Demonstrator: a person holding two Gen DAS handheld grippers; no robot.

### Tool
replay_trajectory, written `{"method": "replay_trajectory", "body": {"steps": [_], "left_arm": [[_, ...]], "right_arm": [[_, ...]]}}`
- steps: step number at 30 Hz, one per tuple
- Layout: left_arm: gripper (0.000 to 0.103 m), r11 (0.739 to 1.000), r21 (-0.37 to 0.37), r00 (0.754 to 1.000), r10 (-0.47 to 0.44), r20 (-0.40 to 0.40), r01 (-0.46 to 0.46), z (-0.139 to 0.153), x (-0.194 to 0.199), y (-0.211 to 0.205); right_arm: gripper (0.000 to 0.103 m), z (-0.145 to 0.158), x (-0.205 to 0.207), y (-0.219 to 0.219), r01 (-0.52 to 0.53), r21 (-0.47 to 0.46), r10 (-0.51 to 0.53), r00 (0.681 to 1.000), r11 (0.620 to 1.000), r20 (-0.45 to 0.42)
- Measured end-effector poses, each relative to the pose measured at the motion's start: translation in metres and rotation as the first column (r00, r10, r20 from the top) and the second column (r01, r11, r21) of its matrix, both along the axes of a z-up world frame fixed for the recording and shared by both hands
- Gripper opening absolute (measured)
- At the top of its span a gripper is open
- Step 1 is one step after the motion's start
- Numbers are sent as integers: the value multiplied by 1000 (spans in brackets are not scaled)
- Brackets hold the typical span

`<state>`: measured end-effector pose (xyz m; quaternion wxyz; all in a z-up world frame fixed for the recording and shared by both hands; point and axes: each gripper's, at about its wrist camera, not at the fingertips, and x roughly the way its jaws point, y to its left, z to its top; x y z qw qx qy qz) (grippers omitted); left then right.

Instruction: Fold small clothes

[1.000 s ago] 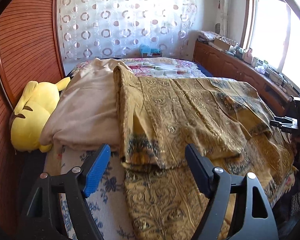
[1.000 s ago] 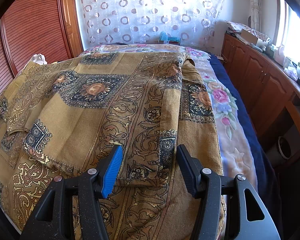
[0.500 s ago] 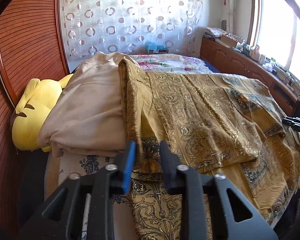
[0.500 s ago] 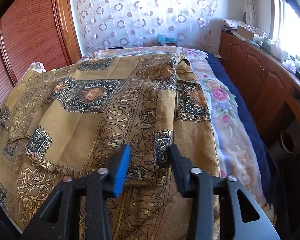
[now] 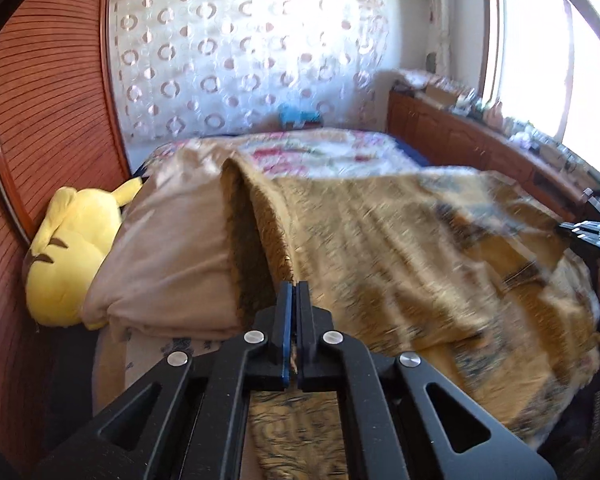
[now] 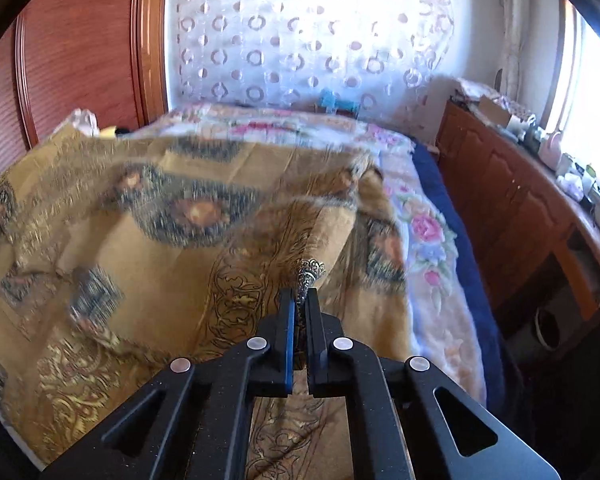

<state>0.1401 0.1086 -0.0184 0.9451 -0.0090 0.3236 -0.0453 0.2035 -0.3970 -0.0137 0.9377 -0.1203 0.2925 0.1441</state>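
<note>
Cloth (image 5: 400,248) in gold with dark ornate print covers most of the bed (image 6: 428,236), draped over the near edge and reaching toward the right side, where the flowered bedspread (image 6: 420,220) and a blue strip stay bare. Along the bed's left edge lies a beige blanket (image 5: 172,248), touching the cloth's raised fold, and a yellow plush toy (image 5: 68,256) sits between that blanket and the wooden wall. At the near edge, the left gripper (image 5: 295,292) is pinched tight on the cloth's left corner. The right gripper (image 6: 300,300) is likewise clamped on a bunched corner, which pokes out beyond its tips.
</note>
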Motion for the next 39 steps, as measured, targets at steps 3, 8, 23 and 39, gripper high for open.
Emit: {"method": "replay_trajectory", "body": {"steps": [3, 8, 23, 39], "left_arm": [[2, 999, -27, 999, -22, 36, 23, 16, -10, -5], [2, 998, -49, 996, -38, 86, 42, 38, -24, -5], [2, 974, -221, 993, -19, 113, 44, 44, -82, 34], [2, 949, -302, 996, -91, 19, 93, 2, -79, 3]], "right_arm": [[4, 13, -6, -3, 2, 12, -2, 999, 1000, 33], [4, 25, -22, -8, -11, 30, 9, 997, 999, 74], [3, 47, -100, -53, -35, 91, 22, 990, 995, 141], [33, -27, -92, -57, 79, 19, -77, 994, 997, -73]]}}
